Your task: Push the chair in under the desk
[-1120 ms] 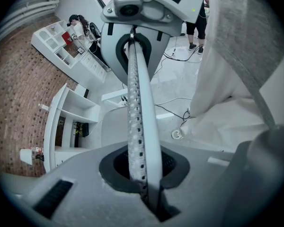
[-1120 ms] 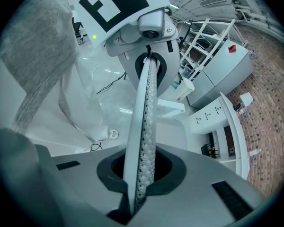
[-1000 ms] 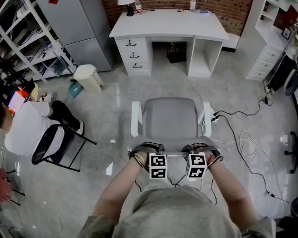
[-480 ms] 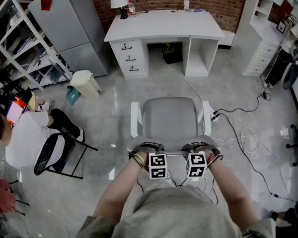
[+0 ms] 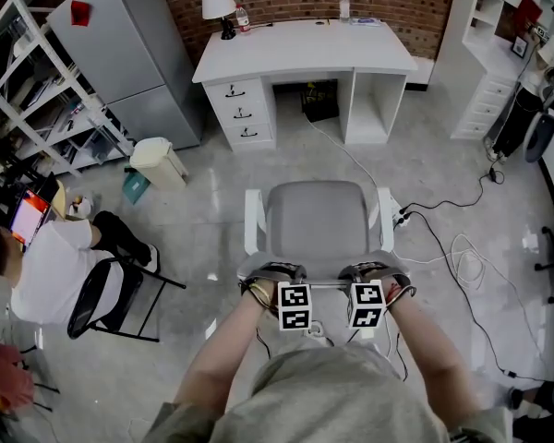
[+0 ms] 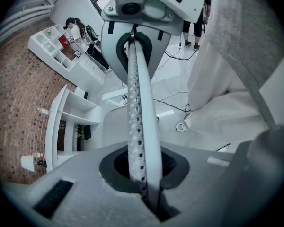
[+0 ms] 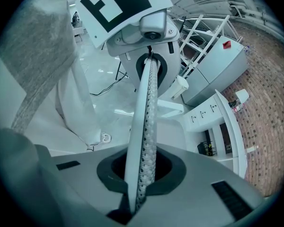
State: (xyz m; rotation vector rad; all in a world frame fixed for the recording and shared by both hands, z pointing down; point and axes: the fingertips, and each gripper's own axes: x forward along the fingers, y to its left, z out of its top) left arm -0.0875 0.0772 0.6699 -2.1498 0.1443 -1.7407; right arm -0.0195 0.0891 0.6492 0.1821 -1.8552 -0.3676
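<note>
Left claw (image 6: 144,169) and right claw (image 7: 142,171) clamped on back rim of chair (image 5: 319,220); chair rolled slightly nearer tabletop (image 5: 305,49), still well apart, so push barely begun.

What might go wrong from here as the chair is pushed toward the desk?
A cable trails over the floor between the desk opening and the chair; the chair's base may snag it.
The armrests stick out sideways, so an off-centre push might knock them against the desk front.
The left gripper and right gripper pinch only the thin top edge of the backrest and might slip.
</note>
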